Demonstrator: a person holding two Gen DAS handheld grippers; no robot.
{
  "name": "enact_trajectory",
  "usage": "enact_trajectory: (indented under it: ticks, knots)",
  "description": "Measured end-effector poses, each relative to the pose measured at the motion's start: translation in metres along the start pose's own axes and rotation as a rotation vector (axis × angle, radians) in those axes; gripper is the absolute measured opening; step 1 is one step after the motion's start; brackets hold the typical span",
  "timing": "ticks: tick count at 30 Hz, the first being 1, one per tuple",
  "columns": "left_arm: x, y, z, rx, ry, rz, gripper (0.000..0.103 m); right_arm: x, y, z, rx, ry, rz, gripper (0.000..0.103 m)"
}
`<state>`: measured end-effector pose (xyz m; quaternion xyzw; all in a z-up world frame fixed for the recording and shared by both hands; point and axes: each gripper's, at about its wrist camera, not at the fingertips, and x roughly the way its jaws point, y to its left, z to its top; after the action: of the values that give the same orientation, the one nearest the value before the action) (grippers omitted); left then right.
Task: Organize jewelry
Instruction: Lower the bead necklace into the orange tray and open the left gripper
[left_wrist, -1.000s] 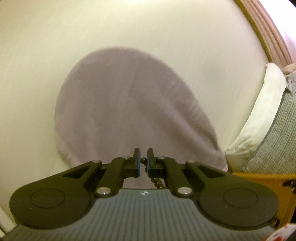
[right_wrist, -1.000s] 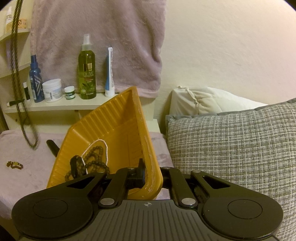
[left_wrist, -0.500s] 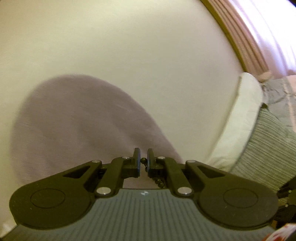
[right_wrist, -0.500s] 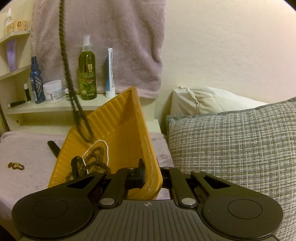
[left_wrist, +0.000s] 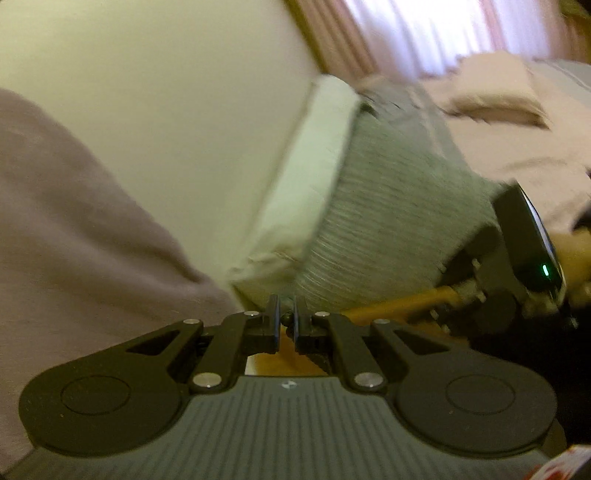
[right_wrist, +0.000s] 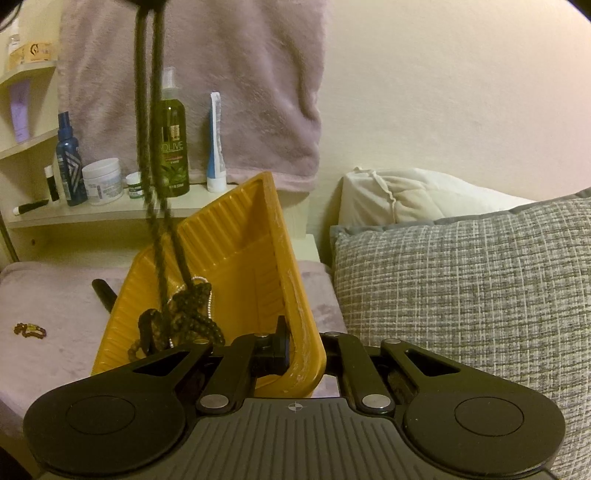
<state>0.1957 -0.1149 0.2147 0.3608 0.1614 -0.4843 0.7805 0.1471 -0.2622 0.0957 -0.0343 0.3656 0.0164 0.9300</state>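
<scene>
- While the right gripper clamps the near rim of the ribbed yellow plastic tray, the tray sits tilted, its far end raised toward the cream wall shelf.
- The left gripper has its fingers pinched nearly together on a small dark bead; it grasps the long dark beaded necklace.
- In the right wrist view, the necklace hangs as a doubled strand from the top of the frame, its long axis close to vertical, and its lower end touches the pile of dark beads in the tray's low end.
- A thin silver chain lies in the same pile.
- Key relation: the necklace hangs straight below the left fingers and ends inside the tray, left of the right gripper's fingers. The left hand is the nearer one and governs the drop.
- Judgement: lowering and then releasing would complete this placement.
- A small amber bead bracelet lies on the mauve fleece cloth, well apart from the tray, not yet collected.
</scene>
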Motion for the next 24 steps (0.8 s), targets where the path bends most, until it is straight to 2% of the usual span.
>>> enact_trajectory:
  ticks: [6, 18, 24]
  knots:
    - [0.022, -0.01, -0.016, 0.039, 0.076, -0.053, 0.006, 0.001, 0.0, 0.0, 0.002, 0.002, -0.004, 0.006]
    - [0.059, -0.03, -0.033, 0.018, 0.11, -0.098, 0.006, 0.001, -0.001, 0.0, 0.008, 0.006, -0.005, 0.006]
    - [0.064, -0.028, -0.038, -0.03, 0.13, -0.085, 0.009, 0.001, -0.001, 0.0, 0.008, 0.006, -0.006, 0.006]
